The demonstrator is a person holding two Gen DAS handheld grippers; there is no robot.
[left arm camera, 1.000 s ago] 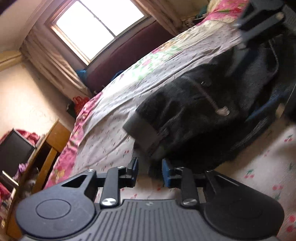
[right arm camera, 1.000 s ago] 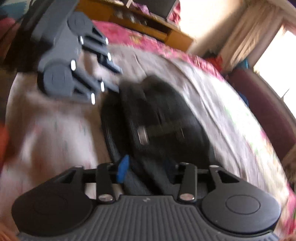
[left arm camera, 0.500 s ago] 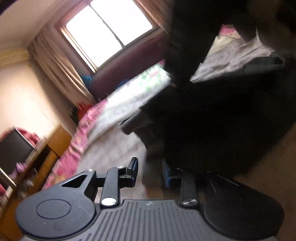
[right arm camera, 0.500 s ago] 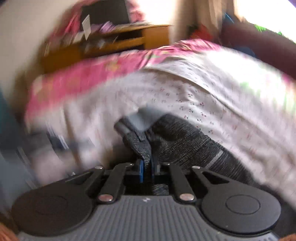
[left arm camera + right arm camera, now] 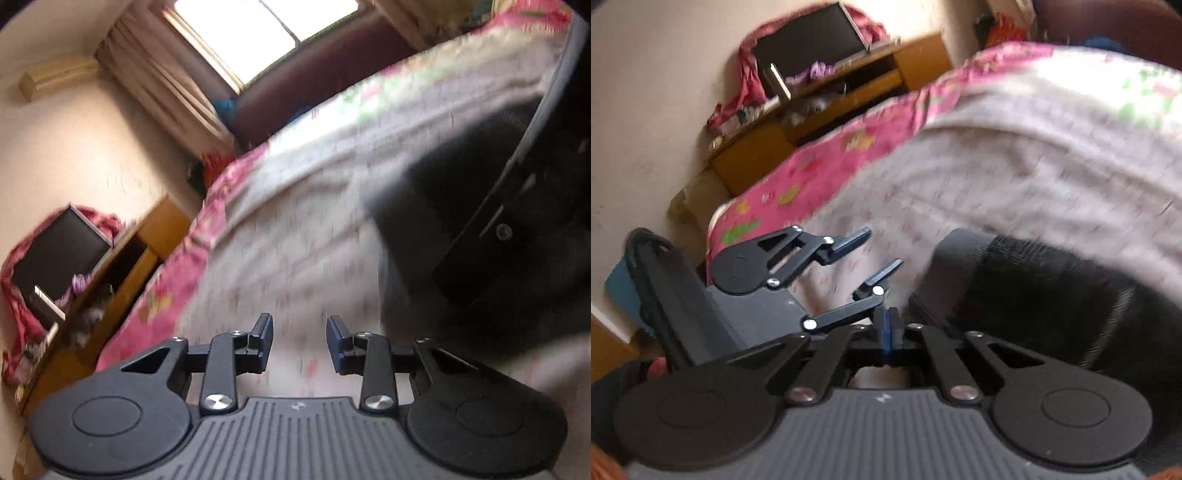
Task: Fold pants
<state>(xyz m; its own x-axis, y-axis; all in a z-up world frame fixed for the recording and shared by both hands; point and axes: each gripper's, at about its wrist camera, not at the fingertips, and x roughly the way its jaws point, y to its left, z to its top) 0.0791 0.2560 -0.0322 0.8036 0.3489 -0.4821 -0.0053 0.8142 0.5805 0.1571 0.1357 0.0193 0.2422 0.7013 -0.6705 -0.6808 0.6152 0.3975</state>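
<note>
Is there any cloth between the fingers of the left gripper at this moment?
No: the left gripper stands open with only the bedsheet behind the gap, and the dark pants lie off to its right.

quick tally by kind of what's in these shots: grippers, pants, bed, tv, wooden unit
grippers: 2, left gripper open, right gripper shut
pants: 1, dark
bed: 1, floral sheet
tv: 1
wooden unit: 1
total: 6

pants blurred (far end cut off)
</note>
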